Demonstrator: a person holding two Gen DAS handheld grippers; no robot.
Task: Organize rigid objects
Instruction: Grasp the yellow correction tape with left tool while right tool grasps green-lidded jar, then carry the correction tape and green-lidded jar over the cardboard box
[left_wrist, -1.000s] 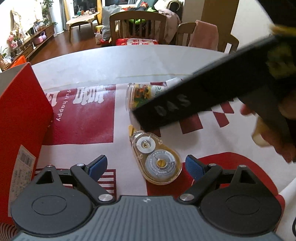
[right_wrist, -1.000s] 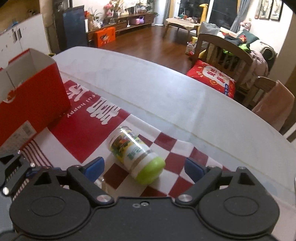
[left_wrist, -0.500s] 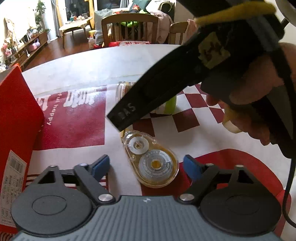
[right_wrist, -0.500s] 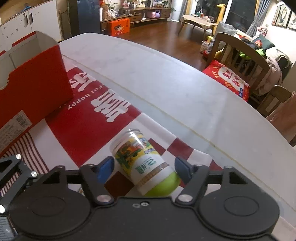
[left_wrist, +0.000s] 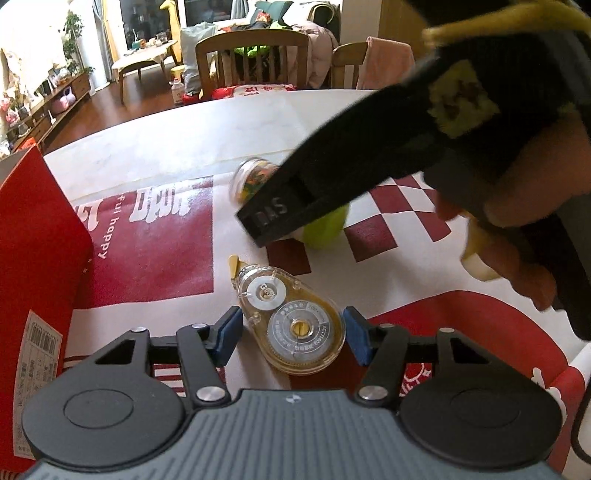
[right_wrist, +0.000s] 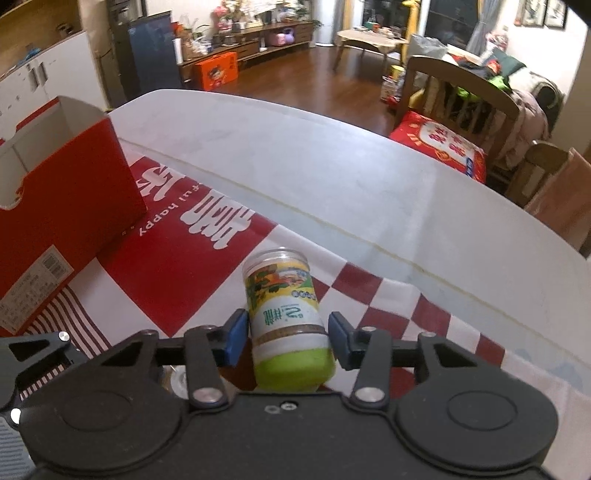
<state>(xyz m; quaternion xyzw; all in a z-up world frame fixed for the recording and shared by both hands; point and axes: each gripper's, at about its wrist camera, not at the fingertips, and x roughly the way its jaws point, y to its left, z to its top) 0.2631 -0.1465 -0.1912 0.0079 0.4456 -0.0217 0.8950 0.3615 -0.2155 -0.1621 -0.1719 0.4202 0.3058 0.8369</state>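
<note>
A clear correction-tape dispenser (left_wrist: 295, 326) lies flat on the red and white cloth, between the blue pads of my left gripper (left_wrist: 293, 334), which is open around it with small gaps either side. A small jar with a green lid (right_wrist: 286, 321) lies on its side between the pads of my right gripper (right_wrist: 288, 338). The jaws stand close beside the jar, with a thin gap on each side. In the left wrist view the jar (left_wrist: 255, 177) is mostly hidden behind the right gripper's black body (left_wrist: 369, 173).
An open red cardboard box (right_wrist: 55, 184) stands at the left on the cloth; its side also fills the left edge of the left wrist view (left_wrist: 33, 277). The white table (right_wrist: 332, 166) extends beyond the cloth. Wooden chairs (right_wrist: 461, 96) stand at its far side.
The right gripper has moved in over the jar and narrowed around it. The left gripper has moved forward so its pads flank the tape dispenser, and its jaws have narrowed.
</note>
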